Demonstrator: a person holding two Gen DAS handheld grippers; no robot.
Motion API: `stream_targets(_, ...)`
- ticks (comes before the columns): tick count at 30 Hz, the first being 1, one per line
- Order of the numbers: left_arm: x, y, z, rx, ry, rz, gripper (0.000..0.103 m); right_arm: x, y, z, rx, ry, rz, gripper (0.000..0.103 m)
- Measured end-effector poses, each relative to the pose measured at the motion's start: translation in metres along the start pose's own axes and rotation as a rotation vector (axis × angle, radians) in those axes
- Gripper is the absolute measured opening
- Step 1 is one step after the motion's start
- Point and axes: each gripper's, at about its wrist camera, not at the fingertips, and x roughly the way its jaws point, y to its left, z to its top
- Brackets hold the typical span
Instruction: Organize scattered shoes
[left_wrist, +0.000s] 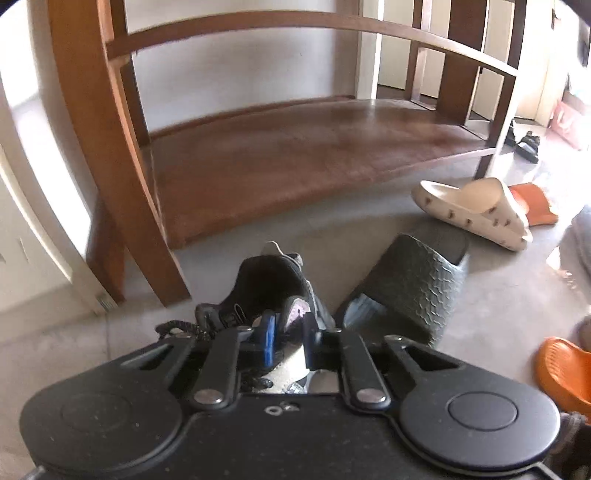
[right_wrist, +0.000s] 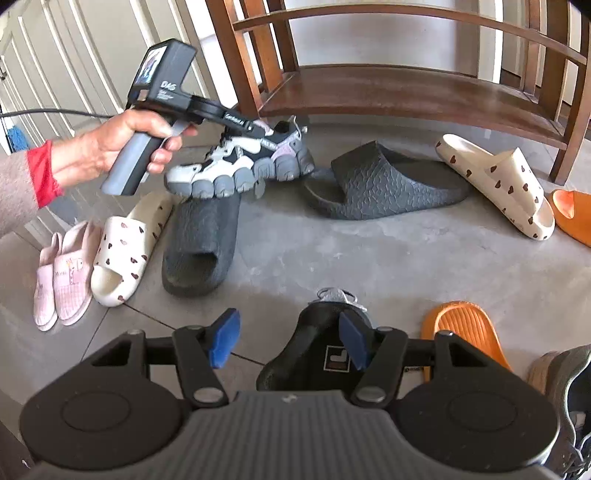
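My left gripper (left_wrist: 290, 332) is shut on the collar of a chunky white, black and grey sneaker (left_wrist: 269, 280) in front of the wooden shoe rack (left_wrist: 277, 158). The right wrist view shows a hand holding that gripper (right_wrist: 264, 129) on the same sneaker (right_wrist: 229, 166), whose toe end hangs over the heel of a dark grey slide (right_wrist: 203, 243). My right gripper (right_wrist: 288, 341) stands open over a black sneaker (right_wrist: 306, 354). Its right pad (right_wrist: 352, 339) is at the shoe's opening and the left pad is outside; neither presses on it.
Scattered on the grey floor are a second dark grey slide (right_wrist: 388, 184), two cream heart-print slides (right_wrist: 498, 181) (right_wrist: 125, 247), two orange slides (right_wrist: 465, 328) (right_wrist: 572, 210) and pink slippers (right_wrist: 62, 273). A grey-green shoe (right_wrist: 565, 387) lies at the right edge. White panelled doors stand on the left.
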Motion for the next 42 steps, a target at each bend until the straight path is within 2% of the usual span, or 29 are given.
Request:
stream_targets(14, -0.033, 0.019, -0.046, -0.389, 0.066, -0.307, 0.008, -0.014, -0.007, 0.000, 0.050, -0.060, 0.002, 0.063)
stream_targets(23, -0.045, 0.023, -0.064, -0.495, 0.034, -0.434, 0.008, -0.019, -0.010, 0.000, 0.064, -0.084, 0.002, 0.063)
stream_targets(29, -0.060, 0.021, -0.069, -0.552, -0.013, -0.480, 0.007, -0.020, -0.013, -0.003, 0.078, -0.090, 0.004, 0.063)
stream_targets(31, -0.068, 0.020, -0.067, -0.556, -0.044, -0.506, 0.007, -0.020, -0.015, -0.004, 0.085, -0.092, 0.003, 0.063)
stream_targets(32, -0.072, 0.020, -0.066, -0.558, -0.060, -0.519, 0.000, -0.020, -0.015, -0.004, 0.088, -0.092, 0.003, 0.063)
stream_targets(33, -0.079, 0.020, -0.064, -0.560, -0.084, -0.544, 0.000, -0.021, -0.017, -0.004, 0.094, -0.092, 0.005, 0.063)
stream_targets(34, -0.089, 0.017, -0.060, -0.548, -0.121, -0.568, 0.000, -0.021, -0.017, -0.005, 0.095, -0.092, 0.004, 0.063)
stream_targets(36, -0.109, 0.007, -0.051, -0.489, -0.176, -0.567, 0.000, -0.023, -0.017, -0.006, 0.092, -0.093, 0.000, 0.063)
stream_targets(40, -0.121, -0.013, -0.048, -0.391, -0.173, -0.551, 0.000, -0.025, -0.020, -0.009, 0.100, -0.094, -0.001, 0.063)
stream_targets(42, -0.117, -0.020, -0.053, -0.361, -0.141, -0.533, 0.000, -0.026, -0.019, -0.009, 0.097, -0.096, -0.004, 0.063)
